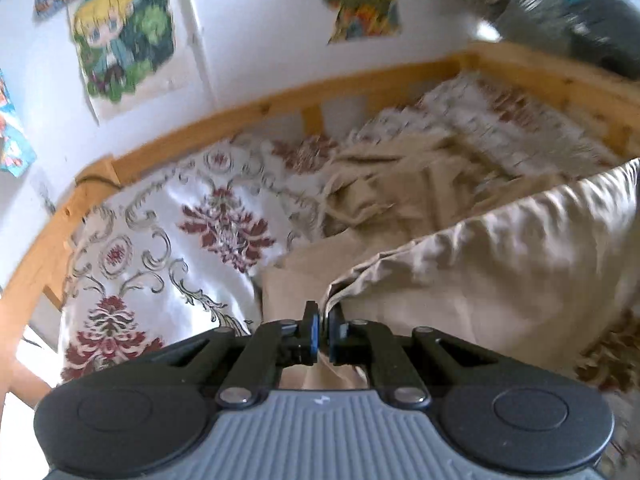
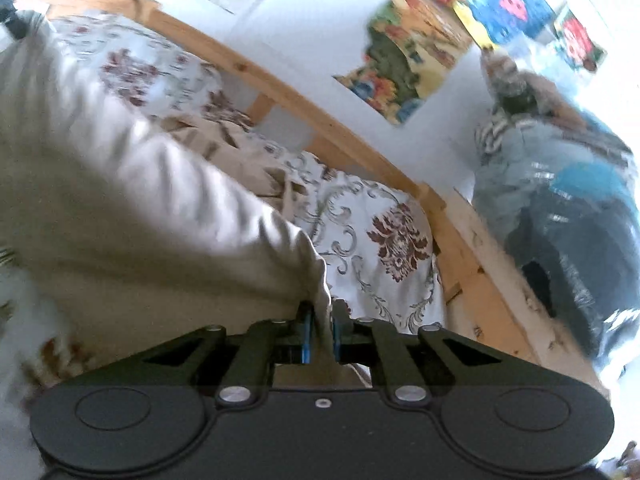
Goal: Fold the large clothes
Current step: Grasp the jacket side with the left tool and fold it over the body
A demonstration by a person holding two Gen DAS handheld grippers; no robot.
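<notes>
L gripper (image 1: 320,330): jaws pressed together on a thin edge of the beige garment (image 1: 480,272), blue pads nearly meeting w/ cloth pinched between. R gripper (image 2: 320,332): jaws close-set, clamped on a gathered bunch of same beige garment (image 2: 132,200); narrow gap between pads filled by fabric.

Outward from L jaws: cloth rising from the pinch, stretched up and to the right as a raised, rippled fold. Rest of garment lying crumpled on the bed further back, mid-frame. Outward from R jaws: cloth fanning up and left in a broad taut sheet, filling left half of view, pleats converging at the pinch.

Under garment: white bedspread (image 1: 168,240) w/ dark red floral medallions and grey scrolls, covering mattress. Round it, a light wooden bed frame (image 1: 248,112), rail w/ short uprights along the wall side.

Beyond: white wall w/ several colourful cartoon posters (image 1: 124,32), one w/ a blond figure. Far right in R view, a heap of grey-blue and teal bundles (image 2: 560,200) beside bed end, blurred; contents not clear.

Both views motion-blurred.
</notes>
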